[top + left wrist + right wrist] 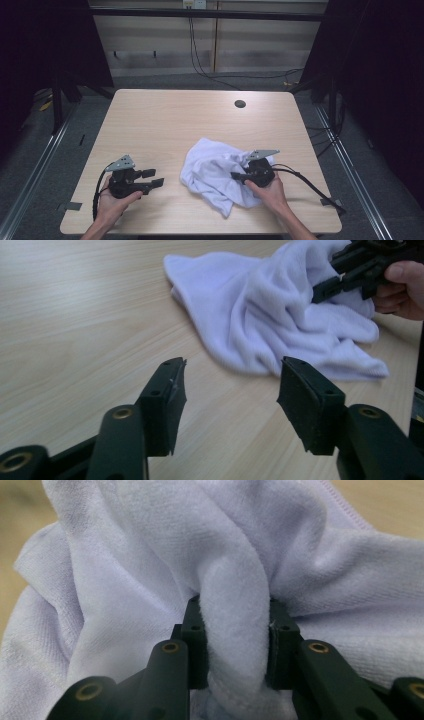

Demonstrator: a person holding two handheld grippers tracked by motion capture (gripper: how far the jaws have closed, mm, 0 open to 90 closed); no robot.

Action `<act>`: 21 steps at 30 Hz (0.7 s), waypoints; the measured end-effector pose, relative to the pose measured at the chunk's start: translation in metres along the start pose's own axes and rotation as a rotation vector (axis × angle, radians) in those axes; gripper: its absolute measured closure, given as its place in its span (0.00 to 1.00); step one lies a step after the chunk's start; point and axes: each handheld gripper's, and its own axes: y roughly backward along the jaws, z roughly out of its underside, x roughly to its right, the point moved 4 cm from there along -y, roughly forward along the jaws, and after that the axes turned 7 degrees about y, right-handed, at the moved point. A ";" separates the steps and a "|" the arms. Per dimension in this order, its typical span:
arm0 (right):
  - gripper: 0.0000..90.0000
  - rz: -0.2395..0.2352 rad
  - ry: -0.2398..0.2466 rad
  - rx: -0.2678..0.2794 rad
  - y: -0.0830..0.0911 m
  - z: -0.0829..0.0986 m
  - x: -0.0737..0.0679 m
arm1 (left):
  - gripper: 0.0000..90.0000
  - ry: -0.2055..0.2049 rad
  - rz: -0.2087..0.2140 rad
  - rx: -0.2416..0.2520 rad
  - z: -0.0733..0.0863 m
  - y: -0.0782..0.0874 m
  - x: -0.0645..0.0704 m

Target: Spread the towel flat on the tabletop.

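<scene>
Right gripper [239, 176] clamps a thick fold of a white towel [212, 172] between its two black jaws, the plush cloth bulging up through the narrow gap in the right gripper view [235, 645], while the left gripper [152, 178] waits with its jaws spread wide and nothing between them, aimed across bare wood toward the crumpled heap [272, 322]. The towel lies bunched on the near right part of a light wooden table [165, 120], one tail trailing toward the person's edge, well apart from the left gripper. A right hand [265, 192] wraps the tool from behind; a left hand [112, 202] holds the other low over the tabletop. A small dark round hole [240, 104] sits near the far edge, away from the work. The fabric looks soft, light and limp, with a fuzzy terry nap: it should sag and drape from any hold instead of keeping its shape, and it seems unlikely to slip from a firm pinch or to suffer from one. A stitched hem [345, 510] runs along one border, and a corner or that edge is probably the best place for the free tool to take hold, since a grab into the middle of the pile would likely gather several layers at once.
</scene>
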 end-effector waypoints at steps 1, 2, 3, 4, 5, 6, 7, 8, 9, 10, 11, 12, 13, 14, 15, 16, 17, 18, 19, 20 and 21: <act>0.76 0.000 0.004 0.002 0.000 0.001 -0.007 | 0.52 -0.008 0.009 -0.001 -0.002 -0.002 0.004; 0.75 -0.010 0.019 -0.004 -0.001 0.001 -0.014 | 0.54 -0.022 0.020 0.004 -0.004 -0.004 0.009; 0.74 -0.016 0.030 -0.007 -0.002 0.000 -0.021 | 0.56 -0.035 0.034 0.000 -0.006 -0.007 0.014; 0.73 -0.026 0.038 -0.010 -0.003 -0.001 -0.026 | 0.57 -0.045 0.044 -0.001 -0.008 -0.011 0.019; 0.70 -0.039 0.047 -0.011 -0.004 -0.002 -0.031 | 0.57 -0.058 0.052 -0.007 -0.009 -0.015 0.024; 0.65 -0.050 0.058 -0.009 -0.004 -0.003 -0.034 | 0.57 -0.059 0.071 -0.015 -0.011 -0.021 0.028; 0.61 -0.057 0.068 0.000 -0.004 -0.005 -0.035 | 0.57 -0.063 0.077 -0.015 -0.014 -0.026 0.032; 0.55 -0.058 0.074 0.002 -0.003 -0.007 -0.035 | 0.55 -0.072 0.080 -0.017 -0.015 -0.032 0.035; 0.51 -0.060 0.078 0.015 -0.001 -0.008 -0.034 | 0.52 -0.080 0.080 -0.022 -0.017 -0.037 0.038; 0.46 -0.057 0.080 0.032 0.004 -0.009 -0.033 | 0.48 -0.085 0.083 -0.022 -0.019 -0.041 0.040; 0.42 -0.053 0.067 0.049 0.009 -0.009 -0.031 | 0.47 -0.085 0.090 -0.019 -0.022 -0.045 0.042; 0.39 -0.055 0.063 0.065 0.015 -0.010 -0.029 | 0.46 -0.089 0.093 -0.018 -0.024 -0.049 0.044; 0.37 -0.045 0.059 0.078 0.021 -0.009 -0.027 | 0.46 -0.085 0.098 -0.016 -0.026 -0.053 0.045; 0.36 -0.039 0.043 0.096 0.028 -0.008 -0.025 | 0.45 -0.084 0.106 -0.014 -0.028 -0.055 0.046; 0.36 -0.040 0.036 0.107 0.034 -0.006 -0.024 | 0.45 -0.083 0.115 -0.010 -0.031 -0.059 0.049; 0.35 -0.032 0.023 0.118 0.042 -0.002 -0.023 | 0.45 -0.097 0.116 -0.017 -0.033 -0.061 0.050; 0.35 -0.023 0.018 0.126 0.049 0.003 -0.023 | 0.45 -0.098 0.118 -0.016 -0.036 -0.064 0.053; 0.35 -0.020 0.008 0.129 0.055 0.008 -0.024 | 0.45 -0.100 0.123 -0.012 -0.038 -0.067 0.055; 0.35 -0.021 -0.001 0.131 0.060 0.014 -0.026 | 0.45 -0.102 0.123 -0.012 -0.041 -0.070 0.058; 0.35 -0.014 -0.010 0.131 0.066 0.020 -0.029 | 0.45 -0.107 0.122 -0.011 -0.043 -0.074 0.060; 0.36 -0.009 -0.016 0.129 0.070 0.025 -0.032 | 0.45 -0.112 0.118 -0.015 -0.044 -0.078 0.061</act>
